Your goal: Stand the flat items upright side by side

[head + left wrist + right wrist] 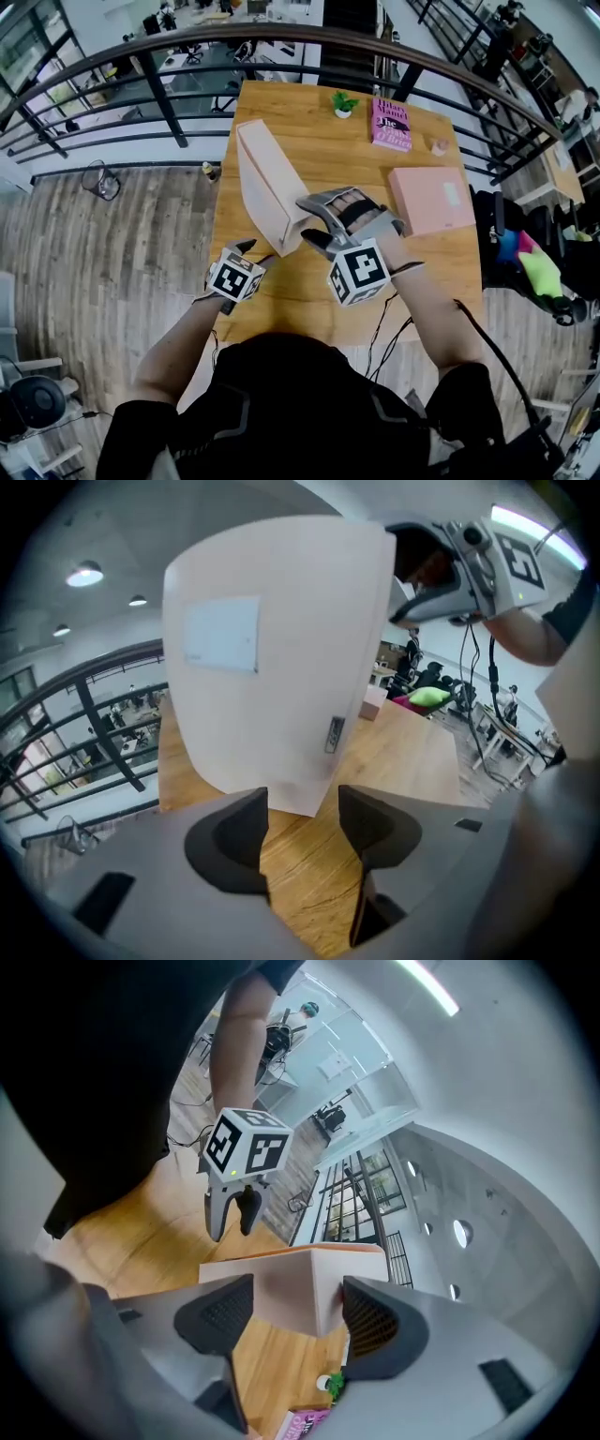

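Observation:
A pale pink flat box (267,183) stands on its long edge on the wooden table (281,300), running away from me. My right gripper (312,222) straddles the box's near top corner (300,1283); the pads sit beside its faces without clearly pressing, so it is open. My left gripper (253,251) is low at the box's near bottom corner (281,667), jaws open and empty (303,803). In the right gripper view the left gripper (232,1213) hangs just beyond the box. A second pink box (431,199) lies flat at the right. A magenta book (390,124) lies flat at the back.
A small potted plant (343,104) and a small pink object (438,146) sit near the table's far edge. A curved dark railing (281,37) runs behind the table. Cables trail from my right arm (394,319) over the near edge.

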